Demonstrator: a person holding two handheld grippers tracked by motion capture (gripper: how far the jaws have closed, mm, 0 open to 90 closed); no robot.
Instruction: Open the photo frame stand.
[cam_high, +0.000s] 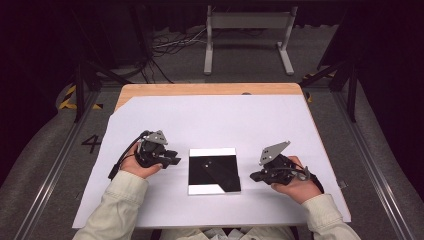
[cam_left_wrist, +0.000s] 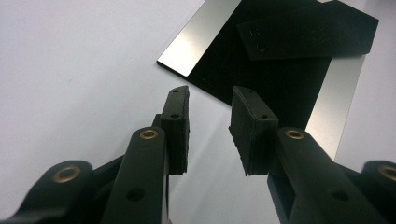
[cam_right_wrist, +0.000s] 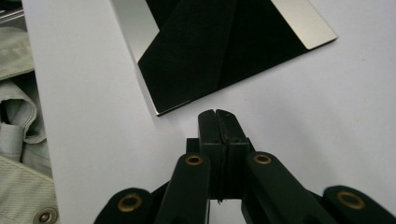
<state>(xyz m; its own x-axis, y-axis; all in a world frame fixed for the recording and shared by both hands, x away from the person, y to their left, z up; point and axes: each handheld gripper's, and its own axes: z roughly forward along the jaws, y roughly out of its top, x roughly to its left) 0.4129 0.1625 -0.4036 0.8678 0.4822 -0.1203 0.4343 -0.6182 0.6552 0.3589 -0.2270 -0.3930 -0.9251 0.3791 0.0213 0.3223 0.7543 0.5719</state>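
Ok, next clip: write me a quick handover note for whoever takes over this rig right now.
Left gripper: open, nothing between its jaws, just left of the mirror plate.
Right gripper: shut, empty, just right of the plate.
The square plate lies flat mid-table on the white sheet, its dark face reflecting, bright strips along two edges.
Done: nothing visibly handled.
Left: probably grasping the plate; neither gripper touches it yet.

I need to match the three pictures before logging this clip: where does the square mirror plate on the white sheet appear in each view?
High view: the mirror plate lies at centre, between the two grippers.
Left gripper view: upper right, beyond the open jaws.
Right gripper view: top centre, just ahead of the closed jaws.
Shared landmark: the white sheet under the plate, seen in all three.
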